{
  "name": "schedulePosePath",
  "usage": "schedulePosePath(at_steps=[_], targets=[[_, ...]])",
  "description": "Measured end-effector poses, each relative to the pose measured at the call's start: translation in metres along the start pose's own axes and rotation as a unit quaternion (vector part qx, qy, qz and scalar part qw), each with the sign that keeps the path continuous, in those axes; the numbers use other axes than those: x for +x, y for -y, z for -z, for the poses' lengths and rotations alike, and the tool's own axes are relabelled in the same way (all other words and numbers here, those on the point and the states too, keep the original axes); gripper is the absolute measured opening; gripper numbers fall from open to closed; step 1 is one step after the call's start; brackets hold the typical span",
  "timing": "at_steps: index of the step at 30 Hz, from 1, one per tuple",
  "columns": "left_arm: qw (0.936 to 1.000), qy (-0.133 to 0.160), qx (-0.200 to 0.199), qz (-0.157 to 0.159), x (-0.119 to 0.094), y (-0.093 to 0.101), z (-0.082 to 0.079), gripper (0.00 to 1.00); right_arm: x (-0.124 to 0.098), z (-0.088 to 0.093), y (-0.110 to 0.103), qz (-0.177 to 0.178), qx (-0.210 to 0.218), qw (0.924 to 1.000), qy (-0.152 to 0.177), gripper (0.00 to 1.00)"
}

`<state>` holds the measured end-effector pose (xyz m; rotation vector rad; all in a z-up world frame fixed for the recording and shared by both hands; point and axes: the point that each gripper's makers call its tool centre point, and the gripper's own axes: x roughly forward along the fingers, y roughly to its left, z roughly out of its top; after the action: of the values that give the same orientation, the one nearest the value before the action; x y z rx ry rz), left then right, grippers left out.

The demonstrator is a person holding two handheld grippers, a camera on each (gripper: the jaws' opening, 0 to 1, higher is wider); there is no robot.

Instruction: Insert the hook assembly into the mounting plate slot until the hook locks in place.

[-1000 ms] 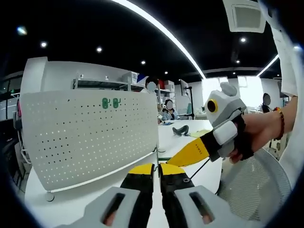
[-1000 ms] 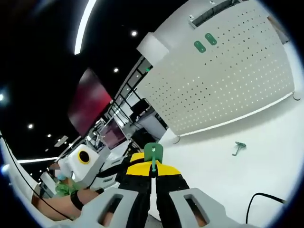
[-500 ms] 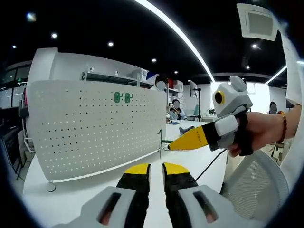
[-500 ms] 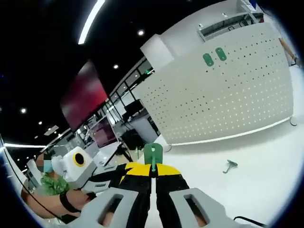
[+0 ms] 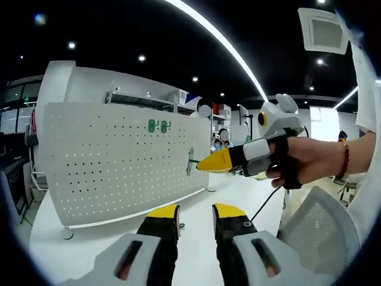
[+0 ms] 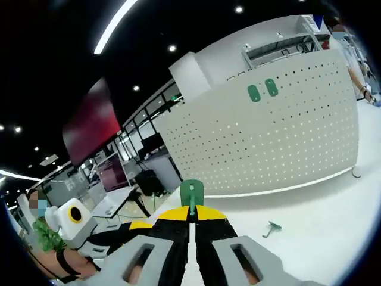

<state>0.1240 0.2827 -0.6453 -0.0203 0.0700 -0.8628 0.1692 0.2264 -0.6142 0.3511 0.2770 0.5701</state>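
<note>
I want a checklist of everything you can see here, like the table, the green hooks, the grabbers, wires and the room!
Surface: white table, mostly bare.
Job's things: white pegboard stands upright; two green hooks already mounted on it; a green hook sits in the right gripper.
Clutter: one loose green hook lies on the table.
Grippers: right gripper shut on its hook, tips near the pegboard; left gripper open, holding nothing.
Cables: dark cable hangs below the right gripper.
Surroundings: office with ceiling lights, shelves, white mesh chair, people beyond.
</note>
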Motion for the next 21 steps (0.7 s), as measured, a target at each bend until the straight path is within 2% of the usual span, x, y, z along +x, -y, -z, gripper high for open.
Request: schedulePosePath(at_steps=[8,11,17,21], targets=[[1.0000,-0.001,0.000,-0.005,-0.012,-0.008,-0.002,0.27,0.015,-0.028,0.007,0.028,-0.035,0.9987,0.024,0.00],[0.9999,0.000,0.007,-0.009,-0.017,-0.012,-0.002,0.25,0.020,-0.034,0.010,0.037,-0.032,0.9984,0.029,0.00],[0.9999,0.002,0.009,-0.013,-0.026,-0.013,-0.004,0.33,0.031,-0.048,0.013,0.050,-0.042,0.9972,0.038,0.01],[0.9998,-0.011,0.011,-0.012,-0.027,-0.015,0.001,0.41,0.037,-0.061,0.019,0.064,-0.061,0.9951,0.044,0.01]])
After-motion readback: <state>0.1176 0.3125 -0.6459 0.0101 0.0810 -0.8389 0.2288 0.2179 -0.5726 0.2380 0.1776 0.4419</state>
